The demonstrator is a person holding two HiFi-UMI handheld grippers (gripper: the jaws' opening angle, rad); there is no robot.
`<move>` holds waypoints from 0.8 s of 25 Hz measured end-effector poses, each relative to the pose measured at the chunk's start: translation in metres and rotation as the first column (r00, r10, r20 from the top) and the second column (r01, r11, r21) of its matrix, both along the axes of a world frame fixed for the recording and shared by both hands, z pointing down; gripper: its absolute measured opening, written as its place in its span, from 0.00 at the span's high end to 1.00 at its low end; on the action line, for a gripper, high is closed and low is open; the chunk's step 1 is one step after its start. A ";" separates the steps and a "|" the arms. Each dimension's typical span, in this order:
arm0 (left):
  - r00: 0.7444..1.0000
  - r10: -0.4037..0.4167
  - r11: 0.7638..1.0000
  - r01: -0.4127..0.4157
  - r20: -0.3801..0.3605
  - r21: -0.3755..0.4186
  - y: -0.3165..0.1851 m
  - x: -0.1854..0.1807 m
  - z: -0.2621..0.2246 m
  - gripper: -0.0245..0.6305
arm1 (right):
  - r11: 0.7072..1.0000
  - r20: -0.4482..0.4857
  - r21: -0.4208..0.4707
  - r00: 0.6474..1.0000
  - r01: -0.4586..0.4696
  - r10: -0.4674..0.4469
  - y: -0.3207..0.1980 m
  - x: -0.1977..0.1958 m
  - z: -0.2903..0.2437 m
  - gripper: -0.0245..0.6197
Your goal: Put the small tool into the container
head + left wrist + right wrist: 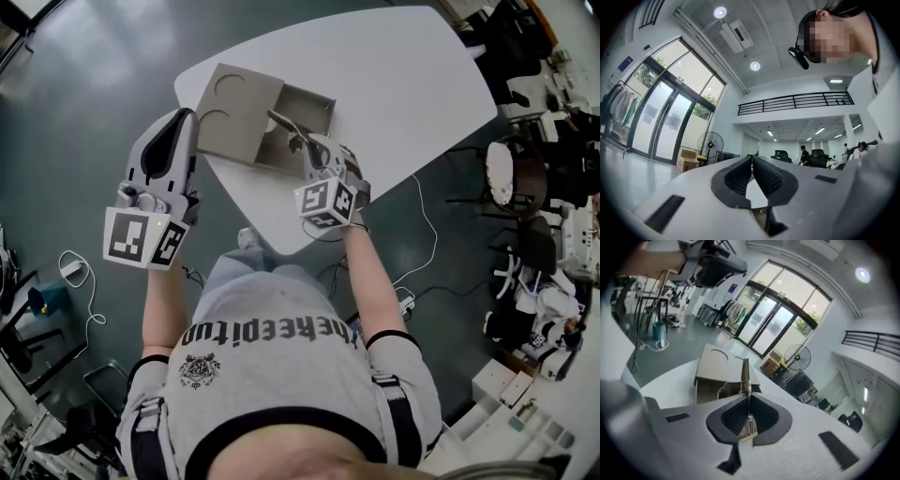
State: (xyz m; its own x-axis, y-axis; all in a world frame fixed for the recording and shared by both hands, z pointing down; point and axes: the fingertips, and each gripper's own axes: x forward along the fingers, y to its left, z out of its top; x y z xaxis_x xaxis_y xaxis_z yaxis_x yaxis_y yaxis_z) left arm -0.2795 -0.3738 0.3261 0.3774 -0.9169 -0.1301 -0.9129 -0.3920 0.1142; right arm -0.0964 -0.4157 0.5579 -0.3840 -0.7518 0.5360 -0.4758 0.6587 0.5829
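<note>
Right gripper view: right gripper [748,401] clamps the small tool [745,373], its long axis straight ahead along the jaws, tip over the open container [717,365] (at the left edge of the table [394,84], bare room beyond); left gripper [752,161] closed, empty, aloft.

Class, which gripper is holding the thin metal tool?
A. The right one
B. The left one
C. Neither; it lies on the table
A: the right gripper has its jaws shut on the tool, while the left gripper has jaws that meet on nothing.
</note>
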 end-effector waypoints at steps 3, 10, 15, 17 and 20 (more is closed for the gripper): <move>1.000 0.003 1.000 -0.003 -0.002 -0.006 -0.002 -0.001 0.002 0.94 | 0.997 -0.147 0.036 0.987 0.064 -0.058 0.000 0.000 0.012 0.96; 1.000 0.014 1.000 -0.014 -0.002 -0.007 -0.011 0.001 0.005 0.94 | 0.986 -0.366 0.061 0.922 0.156 -0.123 -0.005 0.008 0.032 0.95; 1.000 0.018 1.000 -0.018 -0.001 -0.011 -0.014 0.001 0.006 0.94 | 0.975 -0.501 0.037 0.848 0.221 -0.173 -0.006 0.013 0.049 0.96; 1.000 0.018 1.000 -0.018 -0.001 -0.012 -0.016 0.000 0.007 0.94 | 0.969 -0.540 0.024 0.818 0.247 -0.195 -0.006 0.014 0.056 0.95; 1.000 0.016 1.000 -0.016 -0.001 -0.013 -0.016 -0.003 0.007 0.94 | 0.961 -0.570 0.013 0.792 0.277 -0.221 -0.005 0.011 0.063 0.95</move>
State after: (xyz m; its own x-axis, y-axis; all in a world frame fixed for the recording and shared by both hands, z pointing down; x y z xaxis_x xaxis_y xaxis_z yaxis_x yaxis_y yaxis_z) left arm -0.2820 -0.3900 0.3335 0.3922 -0.9122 -0.1184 -0.9062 -0.4053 0.1207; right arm -0.0850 -0.4212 0.6213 -0.2209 -0.7278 0.6492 0.1232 0.6395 0.7589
